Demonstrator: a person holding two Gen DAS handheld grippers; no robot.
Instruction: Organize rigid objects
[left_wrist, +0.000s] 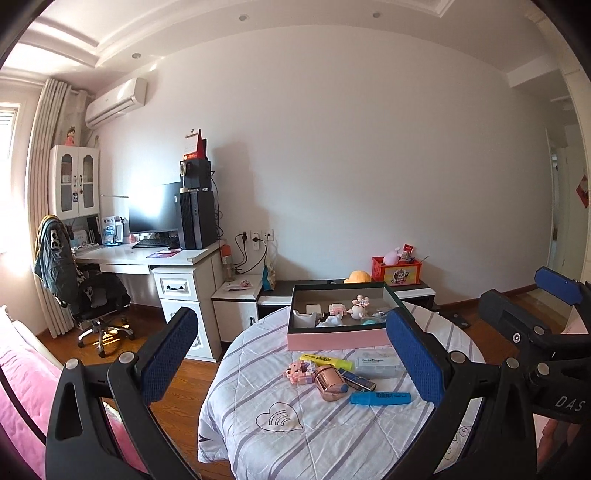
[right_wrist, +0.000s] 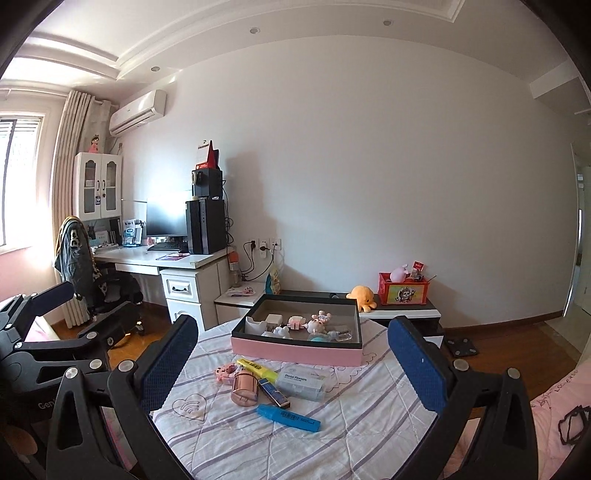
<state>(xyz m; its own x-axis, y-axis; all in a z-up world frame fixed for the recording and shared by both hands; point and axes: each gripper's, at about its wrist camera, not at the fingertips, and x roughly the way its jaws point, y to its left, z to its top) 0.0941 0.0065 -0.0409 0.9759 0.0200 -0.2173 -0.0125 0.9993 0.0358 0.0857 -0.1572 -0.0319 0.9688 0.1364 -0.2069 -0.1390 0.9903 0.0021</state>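
A round table with a striped cloth (left_wrist: 258, 369) (right_wrist: 369, 406) bears a pink-sided open box (left_wrist: 338, 338) (right_wrist: 295, 349) holding several small toys. In front of it lie a yellow highlighter (left_wrist: 327, 361) (right_wrist: 257, 369), a blue highlighter (left_wrist: 380, 398) (right_wrist: 289, 417), a rose-gold tin (left_wrist: 328, 382) (right_wrist: 244, 387), a pink block toy (left_wrist: 299, 372) (right_wrist: 226, 371), a dental flosser box (left_wrist: 377, 366) (right_wrist: 301, 382) and a dark narrow case (left_wrist: 359, 380) (right_wrist: 273, 392). My left gripper (left_wrist: 295, 350) and right gripper (right_wrist: 295, 358) are open and empty, held above the table's near side.
A desk with monitor and computer tower (left_wrist: 197, 218) stands left, with an office chair (left_wrist: 99, 299). A low cabinet (right_wrist: 402, 314) behind the table carries an orange plush (right_wrist: 364, 295) and a red box (right_wrist: 402, 291). Pink bedding (left_wrist: 22, 387) lies at the lower left.
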